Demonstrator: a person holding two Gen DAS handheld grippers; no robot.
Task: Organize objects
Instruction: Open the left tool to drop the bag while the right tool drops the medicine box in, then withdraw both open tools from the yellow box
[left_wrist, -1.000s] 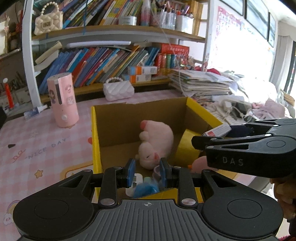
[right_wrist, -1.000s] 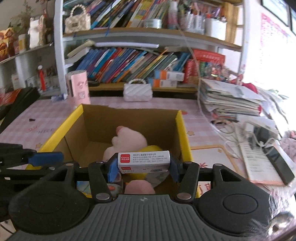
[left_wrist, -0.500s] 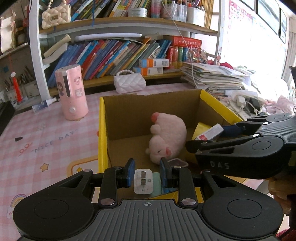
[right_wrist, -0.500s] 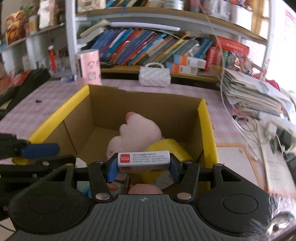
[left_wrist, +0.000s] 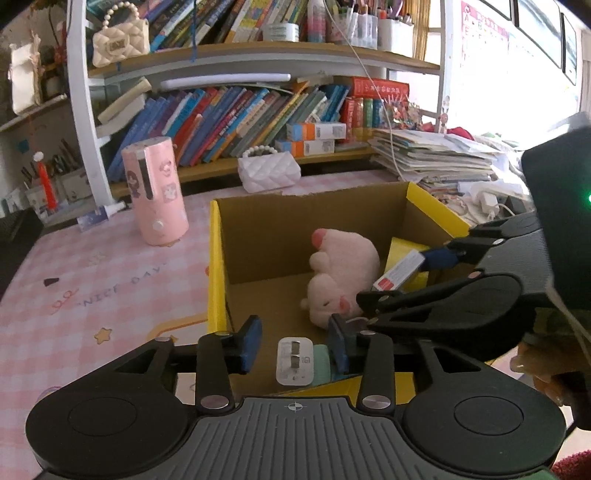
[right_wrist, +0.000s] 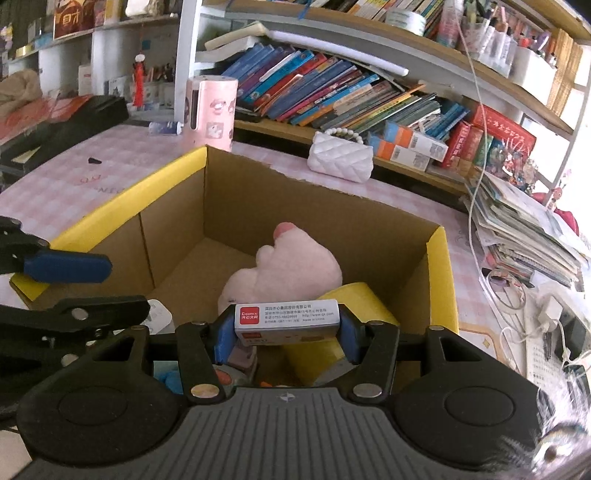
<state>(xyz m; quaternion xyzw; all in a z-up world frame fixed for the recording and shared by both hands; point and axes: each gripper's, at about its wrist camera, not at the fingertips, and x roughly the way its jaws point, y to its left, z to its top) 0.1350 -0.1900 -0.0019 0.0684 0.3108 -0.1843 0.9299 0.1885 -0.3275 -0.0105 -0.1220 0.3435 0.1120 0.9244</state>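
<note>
**Box filling up; one small carton about to go in**

The left gripper (left_wrist: 294, 343) hovers over the near edge of the cardboard box (left_wrist: 216, 266), and its jaws have just been opening. They now stand spread, with a white charger plug (left_wrist: 294, 356) lying loose between them and touching neither pad, so it looks released into the box. It rests on something teal at the near end of the box floor.

The right gripper (right_wrist: 282, 334) pinches a small white carton with a red logo (right_wrist: 287, 316) by its two short ends, held level above the right-hand side of the box. In the left wrist view the same carton (left_wrist: 399, 270) hangs tilted just beside the pink plush toy (left_wrist: 341, 273) and over a yellow object (right_wrist: 351, 295) at the right wall.

Inside the box there are already the plush toy lying on its side, the yellow object, the plug, and a few small items at the near end that are too hidden by the grippers to name.

Judging from this, the sorting is well under way: several things are packed and the plug has just joined them. The carton is the next to go and needs only lowering and letting go. On the pink checked tablecloth (left_wrist: 92, 280) a pink cylinder (left_wrist: 157, 192) and a white quilted purse (left_wrist: 269, 171) stand outside the box; whether they belong to the job cannot be told.
</note>
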